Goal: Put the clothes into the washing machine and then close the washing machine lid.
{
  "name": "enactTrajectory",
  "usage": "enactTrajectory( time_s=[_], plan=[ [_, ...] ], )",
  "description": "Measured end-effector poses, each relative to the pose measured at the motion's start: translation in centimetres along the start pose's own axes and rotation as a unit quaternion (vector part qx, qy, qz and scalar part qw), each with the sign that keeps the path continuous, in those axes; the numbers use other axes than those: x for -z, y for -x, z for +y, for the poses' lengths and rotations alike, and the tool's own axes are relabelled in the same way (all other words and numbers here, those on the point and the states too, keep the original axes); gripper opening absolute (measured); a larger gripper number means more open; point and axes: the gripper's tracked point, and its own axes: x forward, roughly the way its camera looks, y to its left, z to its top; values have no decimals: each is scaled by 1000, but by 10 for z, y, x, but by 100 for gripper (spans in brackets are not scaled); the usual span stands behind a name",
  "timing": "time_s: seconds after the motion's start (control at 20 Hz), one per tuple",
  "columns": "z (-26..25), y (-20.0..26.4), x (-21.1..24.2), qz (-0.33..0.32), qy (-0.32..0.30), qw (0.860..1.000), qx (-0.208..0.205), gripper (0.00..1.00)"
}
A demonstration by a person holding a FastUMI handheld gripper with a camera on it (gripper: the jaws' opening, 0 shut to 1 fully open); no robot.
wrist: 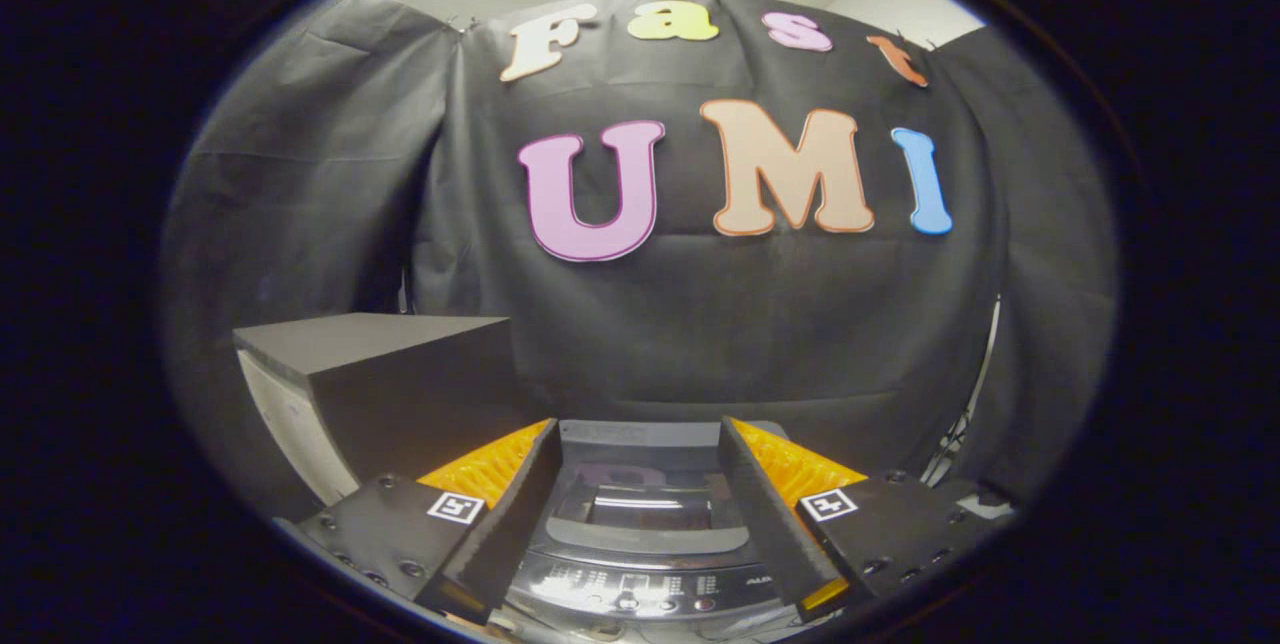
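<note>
A grey top-loading washing machine (640, 514) sits low between and below my fingers. Its glossy dark lid (645, 499) lies flat and shut, with a control panel (640, 589) of buttons along the near edge. My gripper (636, 439) hangs above the machine, open, with nothing between its fingers. The left finger (500, 514) and the right finger (770, 514) frame the lid on either side.
A grey box-like block (390, 374) stands just left of the machine, taller than its top. The black cloth wall (700, 324) hangs close behind the machine. Cables (965, 414) run down the cloth at the right.
</note>
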Motion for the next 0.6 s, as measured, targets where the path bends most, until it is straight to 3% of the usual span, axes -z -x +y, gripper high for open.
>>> enactTrajectory(
  time_s=[0.3,0.6],
  plan=[
    [-20,54,10,-54,-23,998,-3,98],
    [-44,115,50,-70,-24,997,-2,97]
  ],
)
